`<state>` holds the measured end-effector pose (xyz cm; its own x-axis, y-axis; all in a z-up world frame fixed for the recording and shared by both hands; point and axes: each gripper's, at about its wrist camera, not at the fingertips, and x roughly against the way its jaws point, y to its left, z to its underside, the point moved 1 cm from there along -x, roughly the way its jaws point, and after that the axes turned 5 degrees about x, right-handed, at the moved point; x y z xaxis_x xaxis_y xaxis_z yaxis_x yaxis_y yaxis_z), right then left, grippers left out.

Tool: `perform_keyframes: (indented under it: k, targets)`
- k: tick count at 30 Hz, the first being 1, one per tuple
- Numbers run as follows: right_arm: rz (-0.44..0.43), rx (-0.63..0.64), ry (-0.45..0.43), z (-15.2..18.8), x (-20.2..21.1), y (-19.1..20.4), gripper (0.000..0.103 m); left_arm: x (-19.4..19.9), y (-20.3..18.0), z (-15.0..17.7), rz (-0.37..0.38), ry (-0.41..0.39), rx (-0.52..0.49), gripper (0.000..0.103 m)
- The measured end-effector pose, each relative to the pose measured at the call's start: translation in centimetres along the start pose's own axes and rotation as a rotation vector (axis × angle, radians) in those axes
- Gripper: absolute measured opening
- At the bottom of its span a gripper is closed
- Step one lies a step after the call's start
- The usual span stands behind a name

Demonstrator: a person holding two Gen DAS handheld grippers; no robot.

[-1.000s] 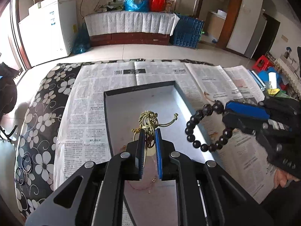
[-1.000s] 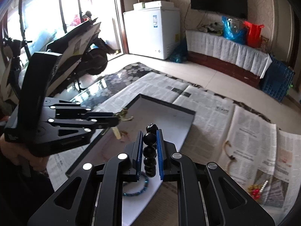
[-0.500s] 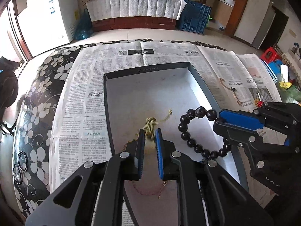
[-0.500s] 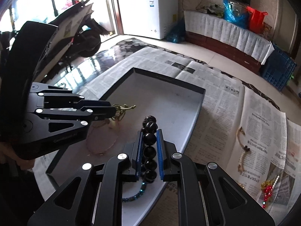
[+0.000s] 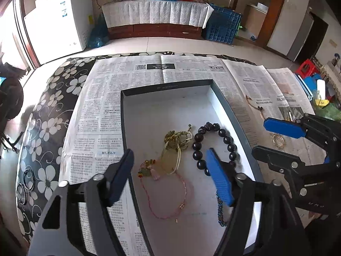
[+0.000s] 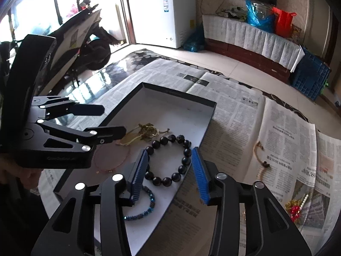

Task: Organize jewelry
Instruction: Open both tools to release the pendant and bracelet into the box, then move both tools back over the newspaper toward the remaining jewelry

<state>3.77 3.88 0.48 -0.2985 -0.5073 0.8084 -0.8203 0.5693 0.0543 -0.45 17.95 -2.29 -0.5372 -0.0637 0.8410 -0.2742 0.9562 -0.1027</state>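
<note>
A shallow white box (image 5: 166, 106) with a dark rim lies on newspaper. Inside it lie a gold cord ornament (image 5: 177, 138), a black bead bracelet (image 5: 213, 145), a thin pink string bracelet (image 5: 170, 192) and a blue bead bracelet (image 6: 140, 209). My left gripper (image 5: 170, 175) is open above the box's near part, empty. My right gripper (image 6: 170, 170) is open above the black bead bracelet (image 6: 170, 160), empty. The gold ornament also shows in the right wrist view (image 6: 145, 132). The right gripper shows in the left wrist view (image 5: 272, 138).
On the newspaper right of the box lie a brown cord bracelet (image 6: 261, 157), a red and gold ornament (image 6: 296, 209) and a gold ring-like piece (image 5: 278, 140). A floral black cloth (image 5: 42, 128) covers the table's left side. A white freezer (image 6: 164, 27) stands behind.
Both grippers opened. The gold ornament dropped from the left gripper and the black bead bracelet from the right gripper; both now lie in the box.
</note>
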Motion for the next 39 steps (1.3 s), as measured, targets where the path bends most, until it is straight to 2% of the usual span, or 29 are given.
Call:
perform_keyframes:
  k: [5,11,26,34,39]
  targets:
    - [0.011,0.007,0.013,0.7,0.3,-0.6,0.058,0.3,-0.3,0.1,-0.018,-0.006,0.009,0.076]
    - [0.062,-0.039,0.023,2.1,1.4,-3.6,0.065,0.2,-2.1,-0.1,-0.001,-0.01,0.002,0.077]
    - [0.216,-0.21,0.085,10.5,4.8,-14.9,0.065,-1.8,-15.1,0.7,0.11,0.007,-0.209,0.077]
    - [0.207,-0.229,0.133,14.0,4.9,-17.3,0.065,-4.2,-20.5,2.1,0.125,0.052,-0.301,0.075]
    - [0.191,-0.222,0.131,14.8,4.8,-17.7,0.065,-5.7,-22.3,2.7,0.115,0.082,-0.322,0.075]
